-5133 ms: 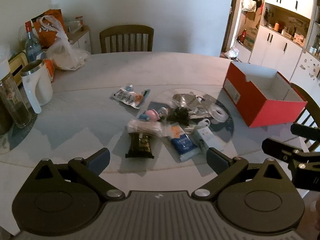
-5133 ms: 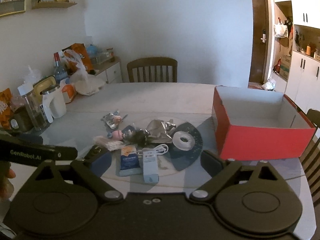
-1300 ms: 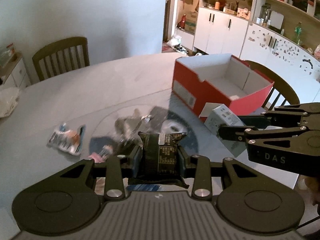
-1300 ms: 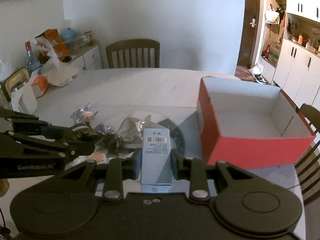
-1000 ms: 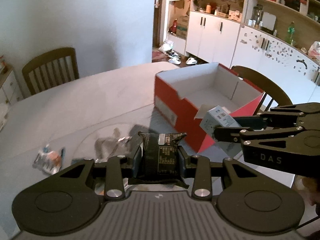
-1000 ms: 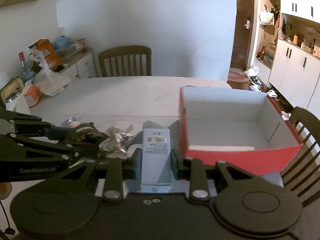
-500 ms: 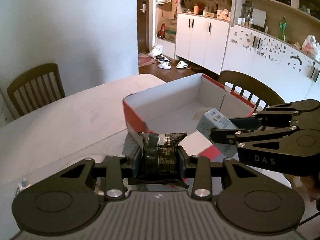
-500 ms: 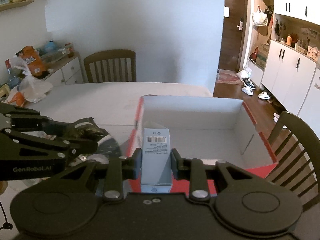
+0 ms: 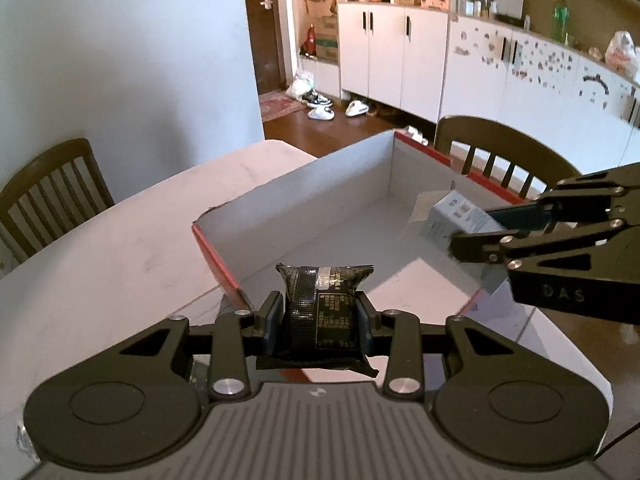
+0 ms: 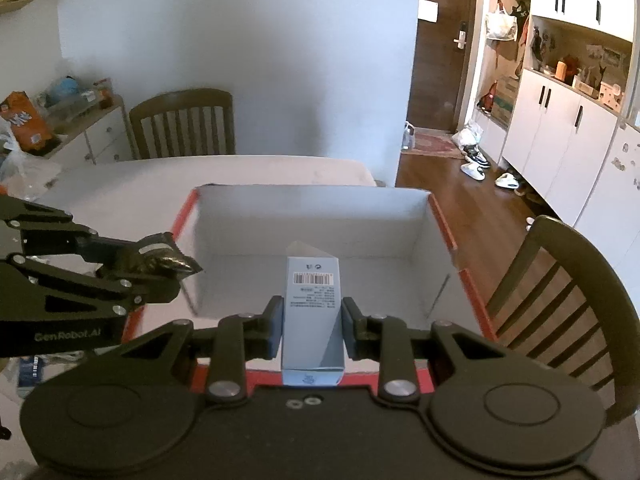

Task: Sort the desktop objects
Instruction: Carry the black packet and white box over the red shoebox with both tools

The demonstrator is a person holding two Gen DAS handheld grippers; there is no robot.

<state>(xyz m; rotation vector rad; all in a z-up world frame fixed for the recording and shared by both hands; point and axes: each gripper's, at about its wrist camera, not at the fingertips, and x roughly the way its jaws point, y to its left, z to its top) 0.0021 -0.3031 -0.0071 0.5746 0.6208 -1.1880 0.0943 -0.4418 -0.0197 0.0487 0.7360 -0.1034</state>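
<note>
Red cardboard outside, white inside: we see one open box (image 10: 444, 216) on the table (image 9: 100, 264), with two grippers over it. Our left gripper (image 9: 318, 318) clamps one black snack packet (image 9: 322, 312) just past the box's near corner. Our right gripper (image 10: 310, 326) pinches one pale blue carton (image 10: 313, 312) above the near wall. Only the right view shows the whole bare box floor. Only the left view shows the carton tilted over the interior. Two wooden chairs (image 10: 560, 292) stand close by the table.
</note>
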